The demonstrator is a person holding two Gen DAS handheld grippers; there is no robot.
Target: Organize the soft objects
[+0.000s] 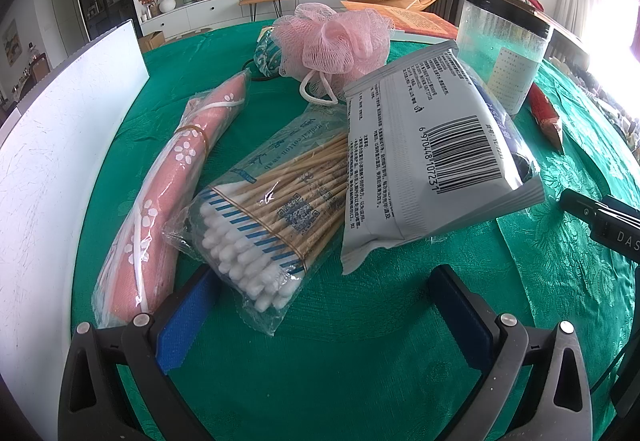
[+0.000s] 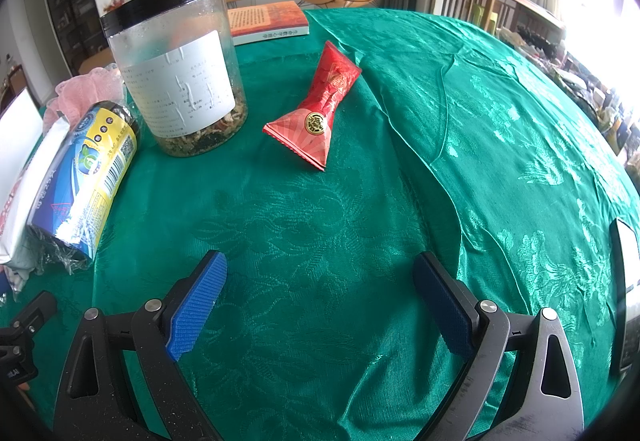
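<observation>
We see left gripper (image 1: 324, 315), right gripper (image 2: 320, 305): black plastic arms with triangular cut-outs, silver round screws, blue ribbed pads (image 2: 198, 305) on fingers.

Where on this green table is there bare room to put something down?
Bare cloth lies before the right tongs, bordered by the red packet, the jar and the foil pack. A smaller patch sits between the left tongs. Beyond, cotton swabs, wipes pack and pink roll crowd together.
</observation>
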